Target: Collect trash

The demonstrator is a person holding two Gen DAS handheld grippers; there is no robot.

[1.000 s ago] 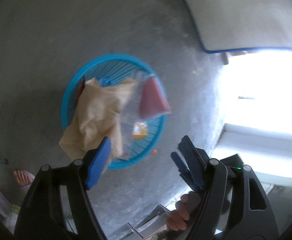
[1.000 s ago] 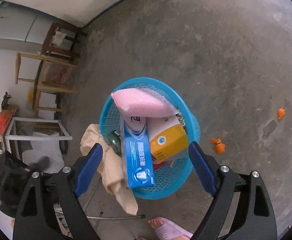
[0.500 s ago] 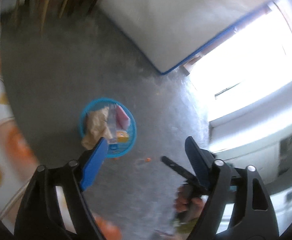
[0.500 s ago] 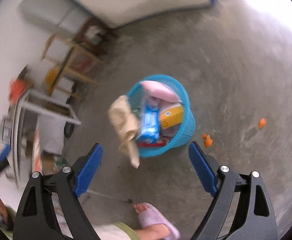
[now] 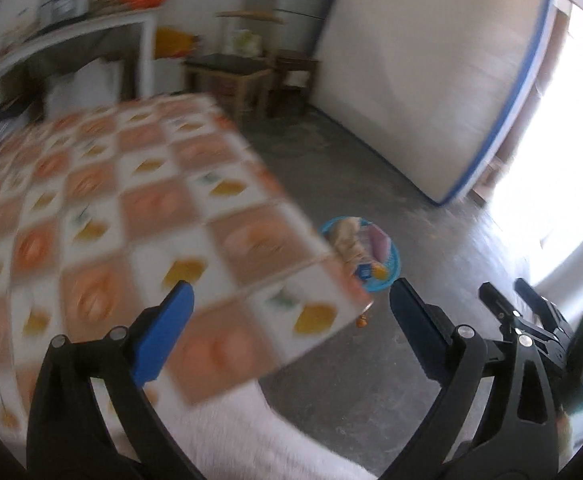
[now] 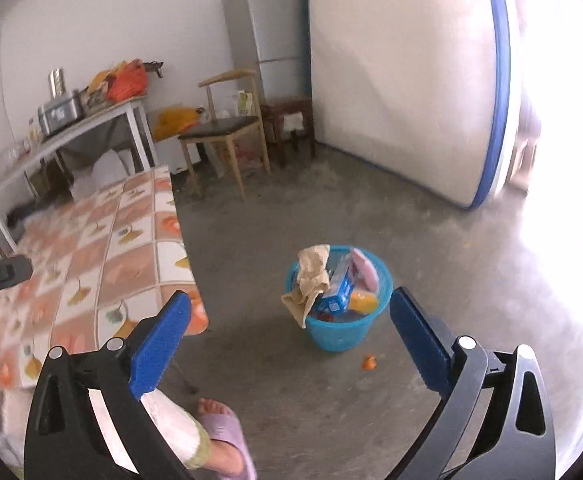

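A blue plastic basket (image 6: 339, 332) stands on the concrete floor, full of trash. A beige cloth (image 6: 311, 276) hangs over its rim, beside a blue box (image 6: 337, 286), a pink pack (image 6: 365, 270) and a yellow-orange carton (image 6: 363, 302). The left wrist view shows the basket (image 5: 395, 268) small, past the table corner. An orange scrap (image 6: 369, 362) lies on the floor by the basket. My right gripper (image 6: 291, 304) is high above the floor, far from the basket, its jaws opening and holding nothing. Over the table edge, my left gripper (image 5: 289, 300) is also opening and holds nothing.
A table with an orange-and-white patterned cloth (image 5: 131, 220) fills the left. A person's foot in a purple slipper (image 6: 227, 428) is below my right gripper. A wooden chair (image 6: 227, 132), a fridge (image 6: 271, 24) and a leaning mattress (image 6: 403, 80) stand along the back.
Both grippers have risen and pulled well away from the basket, which now looks small. The patterned table has come into view. Both pairs of jaws stand a little wider.
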